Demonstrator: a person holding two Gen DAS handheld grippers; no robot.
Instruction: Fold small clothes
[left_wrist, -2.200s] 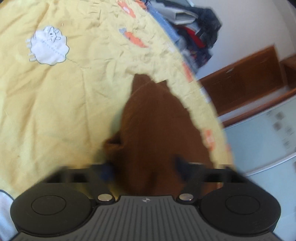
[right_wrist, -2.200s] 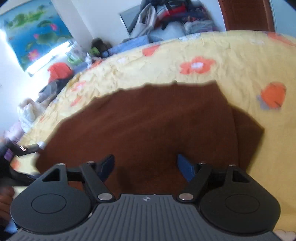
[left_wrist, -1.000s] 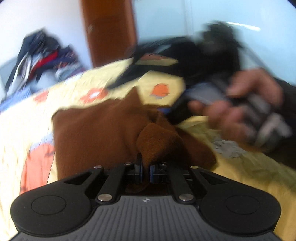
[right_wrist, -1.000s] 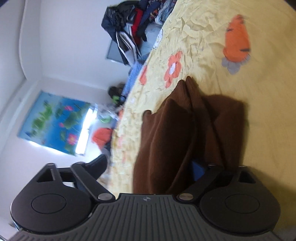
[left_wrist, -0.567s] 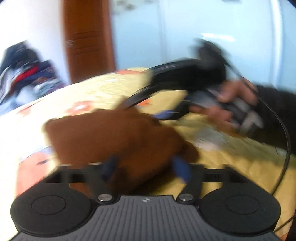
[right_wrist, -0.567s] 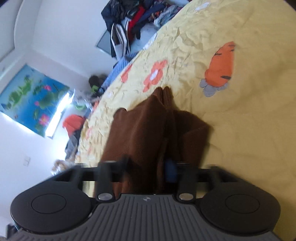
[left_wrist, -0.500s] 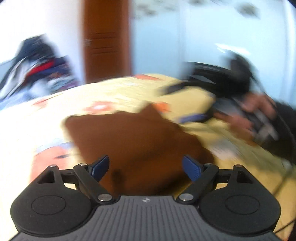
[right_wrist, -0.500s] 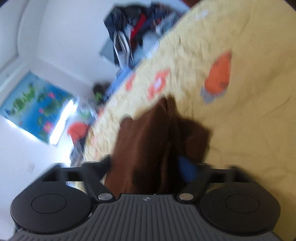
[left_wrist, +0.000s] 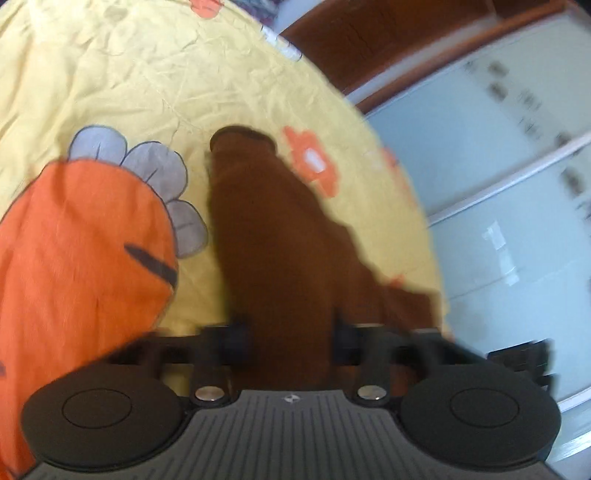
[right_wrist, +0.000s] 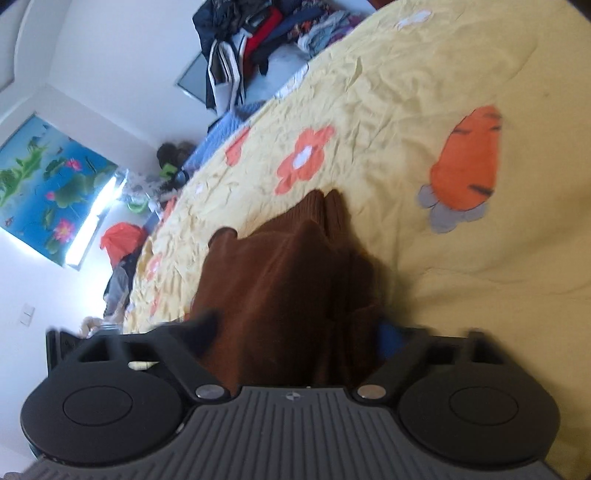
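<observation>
Bedspread, yellow crumpled cotton printed with orange carrots and flowers (left_wrist: 155, 74), carries the small brown knit garment (left_wrist: 280, 236), which lies bunched in a narrow strip running away from both cameras. Step in hand, by my reading: re-gripping the near edge for a further fold. Next move calls for a firm pinch on both sides, then a level carry across. Left gripper (left_wrist: 291, 334): jaws have just been closing, partly apart, cloth between them; contact too blurred to tell. Right gripper (right_wrist: 299, 332): likewise closing, wider apart, astride the garment folds, grip unconfirmed.
</observation>
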